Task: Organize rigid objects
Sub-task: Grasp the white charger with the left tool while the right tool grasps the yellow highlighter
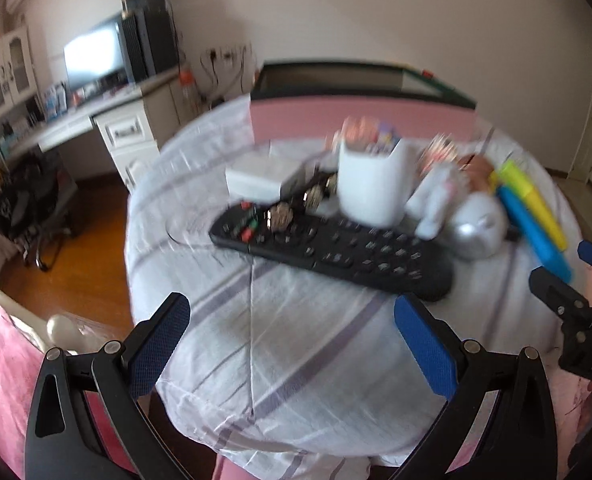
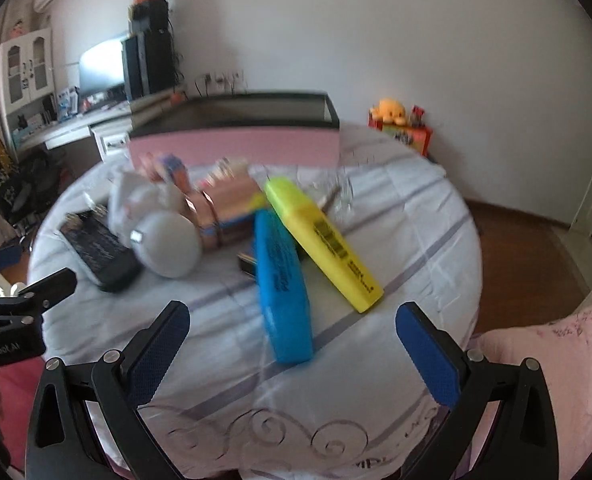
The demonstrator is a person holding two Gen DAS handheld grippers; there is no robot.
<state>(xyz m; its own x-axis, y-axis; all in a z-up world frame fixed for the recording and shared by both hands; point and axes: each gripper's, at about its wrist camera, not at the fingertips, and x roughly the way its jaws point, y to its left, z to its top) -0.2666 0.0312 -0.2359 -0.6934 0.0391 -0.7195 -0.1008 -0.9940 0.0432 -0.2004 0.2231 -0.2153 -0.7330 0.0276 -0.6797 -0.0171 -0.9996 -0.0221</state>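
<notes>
Highlighters (image 2: 283, 280), chunky plastic, blue beside yellow, on striped cloth (image 2: 396, 240); both grippers' jaws spread, empty.

The left gripper (image 1: 291, 338) stands with its jaws spread wide and nothing between them, one blue pad at about 8 o'clock and the other at about 4 o'clock in its own view. The right gripper (image 2: 291, 340) is spread just as wide and also empty, its pads at the same two positions. In the left wrist view the right gripper's black fingers enter at 3 o'clock; in the right wrist view the left gripper's fingers enter at 9 o'clock.
</notes>
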